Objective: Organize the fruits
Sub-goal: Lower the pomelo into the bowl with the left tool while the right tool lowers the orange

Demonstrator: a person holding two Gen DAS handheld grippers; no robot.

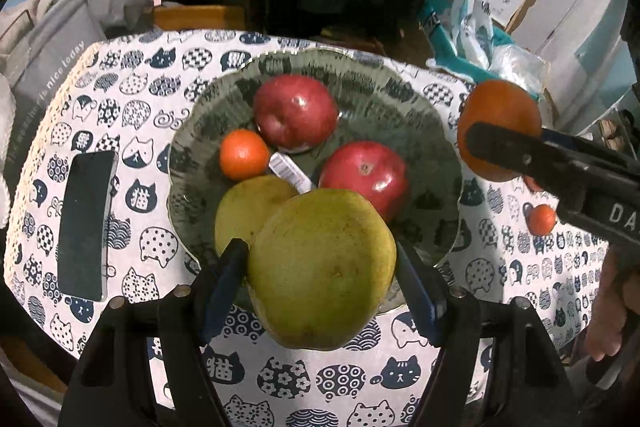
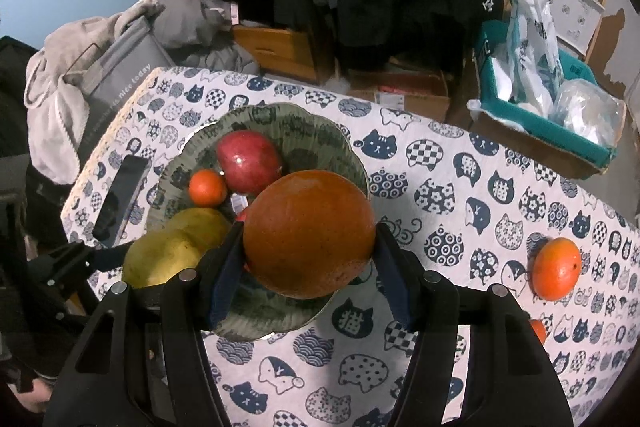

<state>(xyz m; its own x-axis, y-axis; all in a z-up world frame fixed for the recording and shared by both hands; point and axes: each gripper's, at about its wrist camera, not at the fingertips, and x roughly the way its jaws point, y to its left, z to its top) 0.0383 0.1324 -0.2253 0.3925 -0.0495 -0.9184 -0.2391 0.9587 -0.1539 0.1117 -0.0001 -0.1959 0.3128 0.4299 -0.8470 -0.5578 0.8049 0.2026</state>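
A green plate on the cat-print tablecloth holds two red apples, a small mandarin and a green pear. My left gripper is shut on a second green pear, held over the plate's near rim. My right gripper is shut on a large orange, held above the plate's right edge; it also shows in the left wrist view. Loose mandarins lie on the cloth at the right.
A dark phone lies on the cloth left of the plate. A grey bag with clothes stands beyond the table's left edge. A teal box with plastic bags sits on the floor at the far right.
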